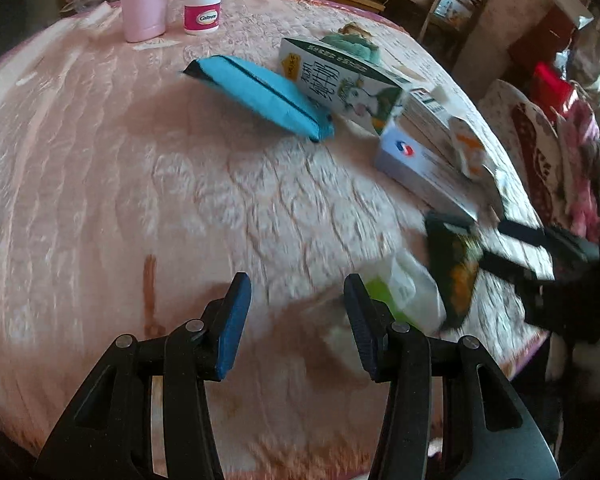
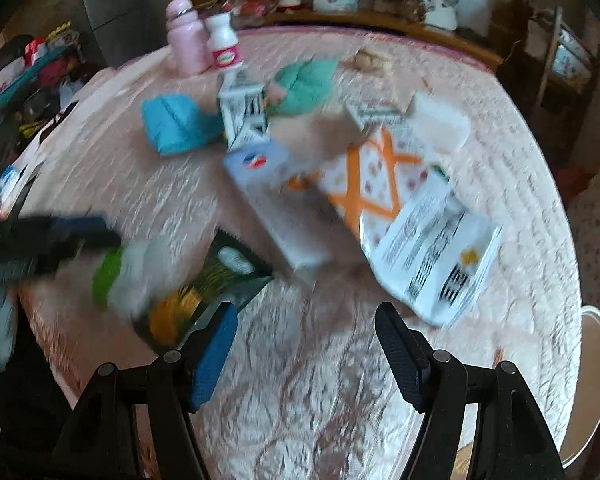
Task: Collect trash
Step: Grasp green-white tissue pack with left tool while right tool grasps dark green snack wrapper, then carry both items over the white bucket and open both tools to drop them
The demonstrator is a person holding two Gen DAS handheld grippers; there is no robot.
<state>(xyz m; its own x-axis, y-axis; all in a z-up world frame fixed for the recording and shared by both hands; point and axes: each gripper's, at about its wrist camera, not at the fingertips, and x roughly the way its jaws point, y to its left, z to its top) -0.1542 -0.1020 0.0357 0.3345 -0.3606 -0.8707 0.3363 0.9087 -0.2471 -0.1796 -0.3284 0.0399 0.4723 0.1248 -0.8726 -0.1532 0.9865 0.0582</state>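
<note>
Both grippers are hovering over the pink tabletop, fingers spread and holding nothing. The left gripper is hanging near a green-and-white wrapper; the right gripper is sitting beside a dark snack packet, with boxes lying beyond.

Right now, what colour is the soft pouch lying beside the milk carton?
The pouch is bright blue with a dark zipper line, best seen in the left wrist view.

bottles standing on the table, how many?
2, side by side at the table's far edge: pink bottle on the left, white Caltrate bottle right of it. None seems hidden.
</note>
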